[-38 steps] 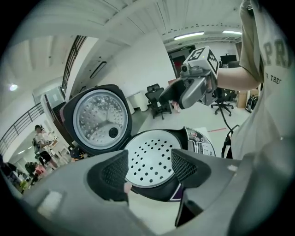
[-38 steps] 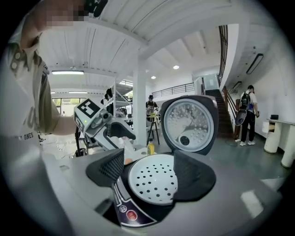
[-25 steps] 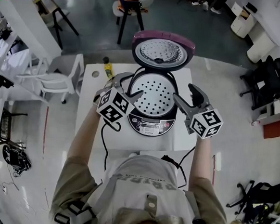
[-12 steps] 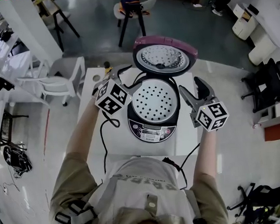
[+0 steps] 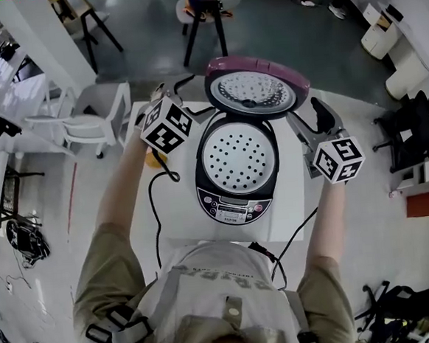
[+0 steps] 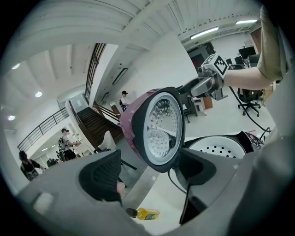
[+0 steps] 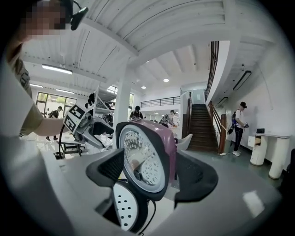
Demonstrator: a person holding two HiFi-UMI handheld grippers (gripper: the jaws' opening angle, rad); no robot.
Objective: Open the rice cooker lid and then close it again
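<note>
The raised pink lid (image 6: pixel 159 126) is framed, untouched, between the jaws of the left claw (image 6: pixel 148 177), which have just been opening; a yellow bottle (image 6: pixel 146 213) is seen below.

The pink lid (image 5: pixel 255 82) stands up at the back of the rice cooker (image 5: pixel 232 203) and blocks the way across there. The air over the tray with holes (image 5: pixel 237 156) is free. On the white table (image 5: pixel 289 198), a yellow bottle (image 6: pixel 146 214) and a black cord (image 5: pixel 153 216) lie left of the cooker. A bare strip runs along its right side. A white chair (image 5: pixel 85 124) stands close by the table's left edge.
</note>
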